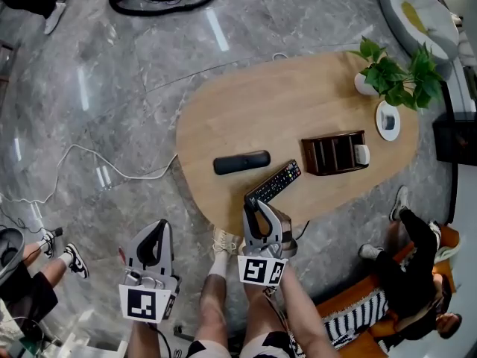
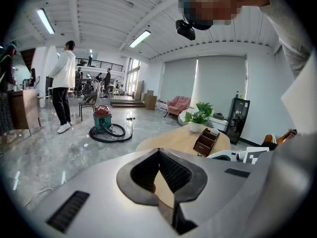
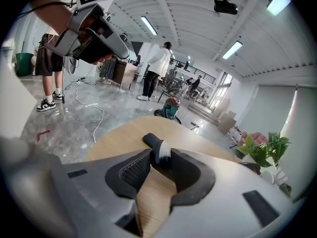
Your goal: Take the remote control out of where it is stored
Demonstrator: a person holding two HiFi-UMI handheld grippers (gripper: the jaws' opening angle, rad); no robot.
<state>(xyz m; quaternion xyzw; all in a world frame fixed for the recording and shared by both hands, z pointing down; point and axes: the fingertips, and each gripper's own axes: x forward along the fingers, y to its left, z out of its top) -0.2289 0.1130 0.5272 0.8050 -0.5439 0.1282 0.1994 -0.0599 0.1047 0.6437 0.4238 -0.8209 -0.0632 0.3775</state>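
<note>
A black remote control [image 1: 274,183] with rows of buttons lies aslant over the near edge of the oval wooden table [image 1: 246,110]. My right gripper [image 1: 256,202] is shut on its near end. In the right gripper view the remote control [image 3: 159,149] shows as a dark bar with a white label, pinched between the two jaws of the right gripper [image 3: 161,155]. The brown slotted holder [image 1: 334,153] stands just right of it, with a white item [image 1: 361,154] at its end. My left gripper [image 1: 156,236] hangs shut and empty over the floor, left of the table.
A second, plain black remote [image 1: 241,162] lies on the table to the left. A potted plant [image 1: 395,73] and a white dish [image 1: 388,120] stand at the far right end. A white cable [image 1: 97,162] runs across the floor; a person [image 1: 410,267] sits at lower right.
</note>
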